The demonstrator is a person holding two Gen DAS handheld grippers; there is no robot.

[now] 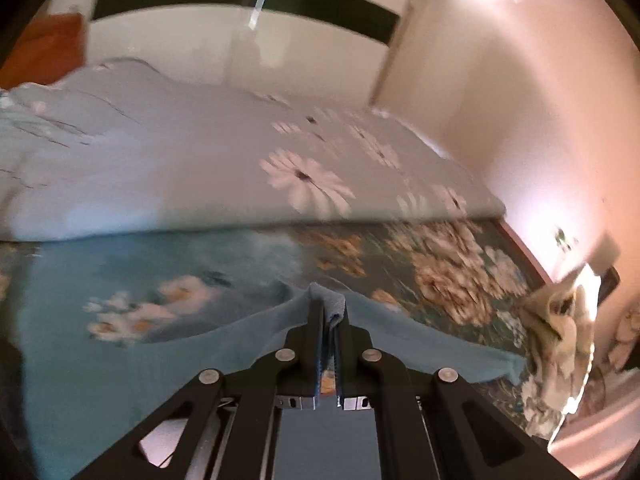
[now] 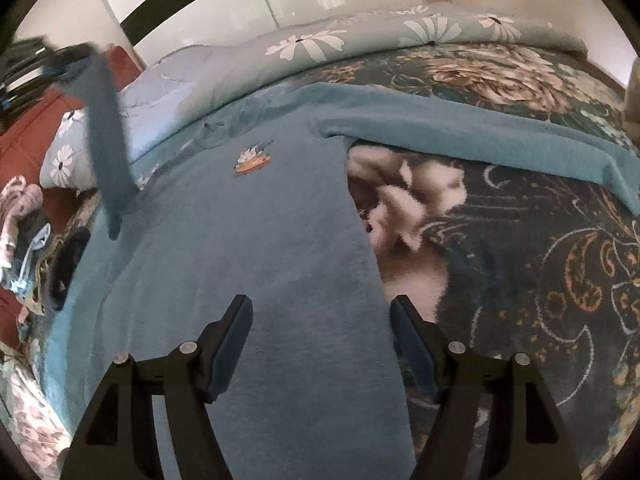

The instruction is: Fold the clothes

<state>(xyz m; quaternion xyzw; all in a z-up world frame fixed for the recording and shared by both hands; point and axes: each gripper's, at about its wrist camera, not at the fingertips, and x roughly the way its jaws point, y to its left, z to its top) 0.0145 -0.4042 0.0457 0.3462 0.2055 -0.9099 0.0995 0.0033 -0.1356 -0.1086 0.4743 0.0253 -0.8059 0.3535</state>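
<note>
Right gripper (image 2: 320,344) nearest the lens, jaws wide apart, holding nothing, hovering just over the lower body of the blue sweater (image 2: 260,260). Sweater lies flat on the bed, chest up, small cartoon patch (image 2: 253,159) above the gripper. One sleeve (image 2: 480,136) stretches out sideways from the patch across the dark floral blanket (image 2: 540,260). Other sleeve (image 2: 106,136) is lifted off the bed on the far side of the patch, hanging from the left gripper (image 2: 60,66), which is blurred there.

Left wrist view: left gripper (image 1: 329,312) jaws closed tight on a bunched bit of blue sleeve cloth (image 1: 334,304), fabric draping away both sides over the blanket.

Risks:
- The pinch holds only a small bunch near the fingertips; a fast swing could slip it out, and the sleeve would drop short of the body.
- Right gripper isn't pinning the body; pulling the sleeve may drag the whole sweater toward the pillows (image 2: 120,120) and skew the fold.
- The far sleeve is still spread; it may wrinkle if the body shifts.

Hard to tell:
- Sweater hem is cut off under the right gripper.
- Collar near the pale daisy quilt (image 2: 360,40) blends into the bedding; edge unclear.
- Motion blur on the left view, so how much cloth is inside the jaws is unclear.
- Pile of clothes (image 2: 20,232) beyond the lifted sleeve: items not identifiable.
</note>
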